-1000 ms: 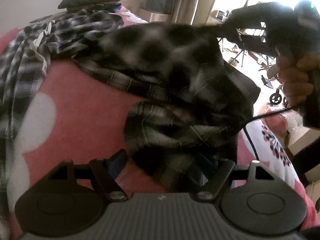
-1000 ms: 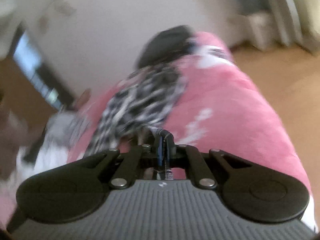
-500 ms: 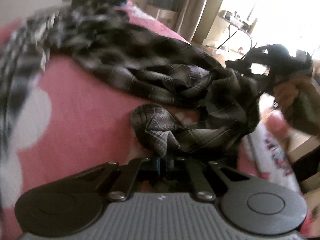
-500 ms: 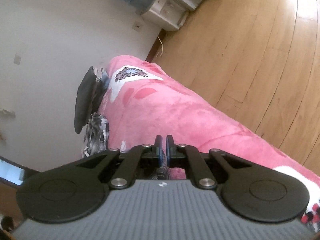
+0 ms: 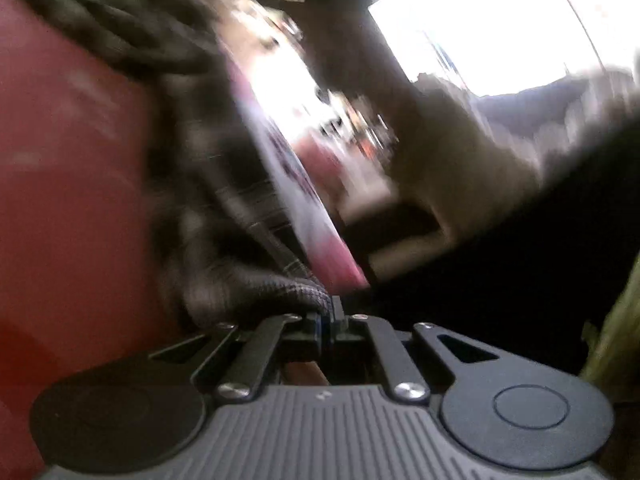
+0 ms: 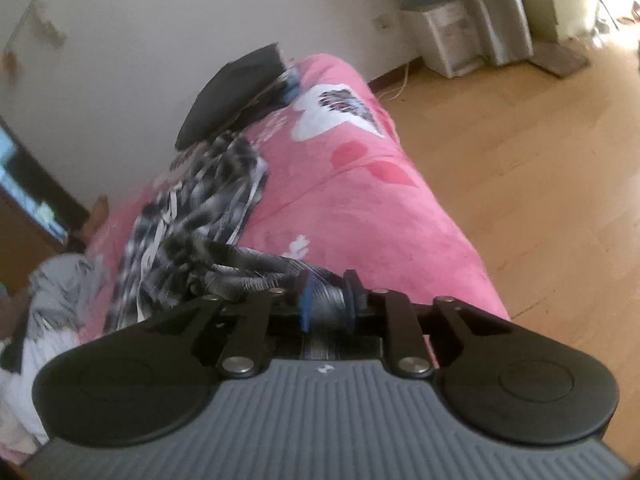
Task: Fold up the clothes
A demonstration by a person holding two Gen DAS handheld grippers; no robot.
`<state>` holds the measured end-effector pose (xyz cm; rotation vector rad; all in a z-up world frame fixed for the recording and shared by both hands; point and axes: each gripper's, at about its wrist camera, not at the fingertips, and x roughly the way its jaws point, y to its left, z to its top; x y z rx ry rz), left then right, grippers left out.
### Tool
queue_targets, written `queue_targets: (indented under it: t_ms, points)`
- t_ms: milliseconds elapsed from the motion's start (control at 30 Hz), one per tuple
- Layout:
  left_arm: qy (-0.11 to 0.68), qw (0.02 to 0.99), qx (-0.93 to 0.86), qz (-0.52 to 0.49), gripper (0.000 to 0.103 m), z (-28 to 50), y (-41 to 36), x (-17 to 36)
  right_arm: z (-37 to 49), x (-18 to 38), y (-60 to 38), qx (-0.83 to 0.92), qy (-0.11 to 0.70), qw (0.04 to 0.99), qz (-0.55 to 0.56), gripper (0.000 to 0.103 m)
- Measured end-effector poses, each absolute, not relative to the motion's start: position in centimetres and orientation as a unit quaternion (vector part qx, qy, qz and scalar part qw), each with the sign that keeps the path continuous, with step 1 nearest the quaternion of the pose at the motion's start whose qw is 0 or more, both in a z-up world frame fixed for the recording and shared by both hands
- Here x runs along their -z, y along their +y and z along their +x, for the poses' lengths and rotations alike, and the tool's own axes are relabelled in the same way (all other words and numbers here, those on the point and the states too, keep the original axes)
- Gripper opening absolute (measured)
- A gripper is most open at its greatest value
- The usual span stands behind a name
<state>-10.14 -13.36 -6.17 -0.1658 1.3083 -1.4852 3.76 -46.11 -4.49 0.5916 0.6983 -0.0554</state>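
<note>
I'm working both grippers on the plaid shirt (image 6: pixel 208 208), which is lying crumpled on the pink blanket (image 6: pixel 360 200) over the bed. A second ago my left gripper (image 5: pixel 331 312) was spread wide with the shirt hem just in front of it; now its jaws are pressed together, pinching a bunched edge of the dark plaid fabric (image 5: pixel 280 288), which is trailing up and left from the tips across the blanket. The left view is badly smeared, so I'm swinging that hand fast and can't make out much beyond the pinch.

My right gripper (image 6: pixel 326 300) was clamped tight a moment back; now its jaws are opening, with a twisted roll of the plaid cloth sitting between the blue pads (image 6: pixel 305 300). The pads are looking like they're touching the roll on both sides, so I'm reading it as a grip loosening, not dropped yet.

Meaning for the task: I'm handing control over, left taking a fresh hold while right is letting go, probably to re-grab a better corner. The shirt is nowhere near flat, so folding proper isn't started.

The bulk of the shirt is lying ahead and left of the right gripper, running toward the dark cushion (image 6: pixel 232 88) by the wall, and a grey-white garment (image 6: pixel 60 292) is sitting at the far left edge
</note>
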Motion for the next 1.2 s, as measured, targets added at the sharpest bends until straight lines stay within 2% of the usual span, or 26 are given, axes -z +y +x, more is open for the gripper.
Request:
queue_targets:
  t_ms: [100, 167, 233, 300, 333, 467, 500, 600, 667, 800, 867, 967, 1033, 1067, 1100, 1200]
  points:
    - [0.55, 0.517, 0.656, -0.018, 0.005, -13.0, -15.5, 7.3, 5.8, 4.6, -44.5, 0.008, 0.349, 0.899, 0.263, 0.019]
    - [0.557, 0.511, 0.654, 0.024, 0.012, -14.5, -16.8, 8.4, 7.2, 4.9, -43.4, -0.004, 0.361, 0.899, 0.249, 0.022]
    - [0.56, 0.507, 0.652, 0.068, 0.037, -15.6, -17.1, 8.8, 8.6, 5.3, -42.4, -0.016, 0.374, 0.895, 0.244, 0.025]
    - [0.559, 0.5, 0.654, 0.097, 0.05, -16.2, -16.3, 8.6, 9.5, 5.6, -41.7, -0.026, 0.386, 0.89, 0.242, 0.028]
    - [0.558, 0.5, 0.654, 0.103, 0.053, -16.3, -15.5, 8.3, 9.9, 5.7, -41.5, -0.029, 0.39, 0.888, 0.241, 0.029]
    - [0.574, 0.531, 0.608, 0.139, 0.055, -15.0, -12.6, 8.1, 11.2, 5.3, -41.4, -0.054, 0.392, 0.892, 0.219, 0.035]
    - [0.582, 0.544, 0.59, 0.134, 0.055, -14.0, -11.8, 8.0, 11.7, 5.2, -41.4, -0.062, 0.39, 0.894, 0.21, 0.039]
    - [0.607, 0.586, 0.527, 0.104, 0.055, -10.2, -9.3, 7.5, 13.2, 4.9, -41.3, -0.081, 0.388, 0.902, 0.171, 0.048]
    - [0.617, 0.617, 0.482, 0.077, 0.056, -7.6, -7.8, 7.0, 13.6, 4.9, -41.2, -0.082, 0.395, 0.902, 0.152, 0.051]
    - [0.606, 0.694, 0.39, 0.009, 0.058, -1.9, -7.1, 6.0, 12.5, 5.9, -41.5, -0.113, 0.404, 0.891, 0.174, 0.064]
    - [0.582, 0.727, 0.364, 0.005, 0.058, 0.6, -8.2, 5.7, 12.3, 6.8, -41.3, -0.116, 0.414, 0.888, 0.166, 0.064]
    - [0.528, 0.792, 0.308, 0.002, 0.058, 4.6, -10.2, 5.0, 12.2, 7.7, -40.8, -0.11, 0.427, 0.884, 0.157, 0.062]
    - [0.509, 0.818, 0.269, -0.009, 0.058, 7.3, -12.1, 5.2, 11.8, 7.7, -40.4, -0.107, 0.424, 0.886, 0.151, 0.042]
    - [0.507, 0.824, 0.254, -0.017, 0.058, 8.7, -13.0, 5.3, 11.6, 7.6, -40.3, -0.105, 0.423, 0.887, 0.15, 0.015]
    - [0.505, 0.827, 0.246, -0.023, 0.058, 9.7, -13.8, 5.6, 11.3, 7.5, -40.5, -0.11, 0.424, 0.884, 0.163, 0.01]
    - [0.502, 0.834, 0.229, -0.016, 0.062, 11.6, -16.7, 6.6, 10.1, 7.0, -40.6, -0.136, 0.419, 0.878, 0.184, 0.013]
